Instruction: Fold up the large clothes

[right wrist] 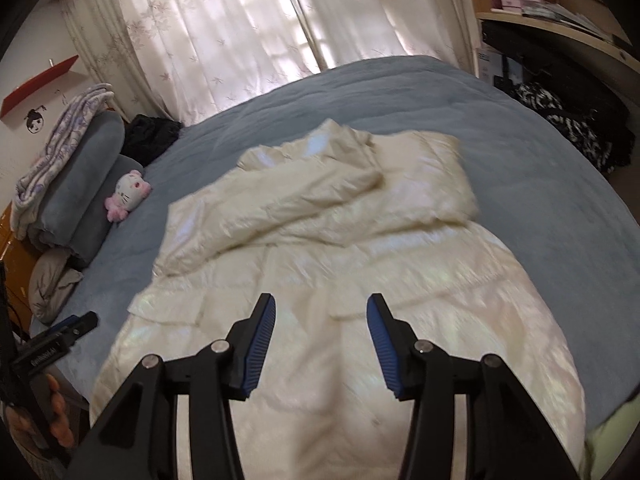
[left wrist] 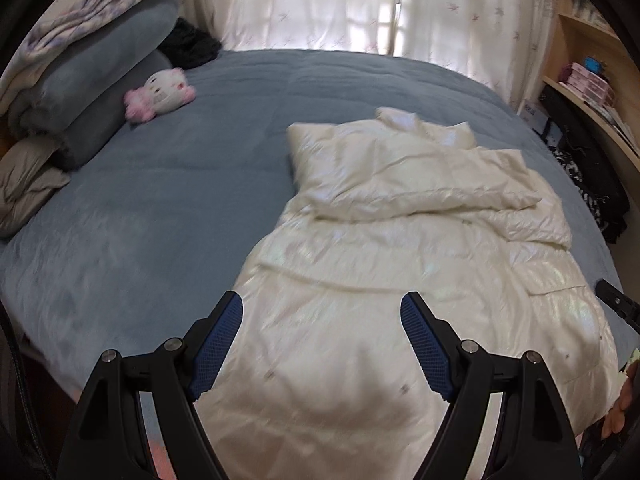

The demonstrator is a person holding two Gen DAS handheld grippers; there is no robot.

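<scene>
With both grippers hanging above the near half of the puffer jacket point(left wrist: 400, 248) and nothing held, the main risk is a bad re-grab: the glossy shell looks slippery and the fill thick, so my pads could pinch only the top layer and drag the folded sleeves loose. My left gripper point(left wrist: 322, 340) has its jaws spread wide, nothing between them; my right gripper point(right wrist: 321, 346) stands partly apart, also empty. Lifting just one side would skew the fold line. The jacket is cream-white, quilted and shiny, lying on the bed point(left wrist: 160, 208) toward its right side, hem near the bed's near edge, both sleeves crossed over the upper body, collar pointing to the far edge by the curtains point(left wrist: 320, 4).
</scene>
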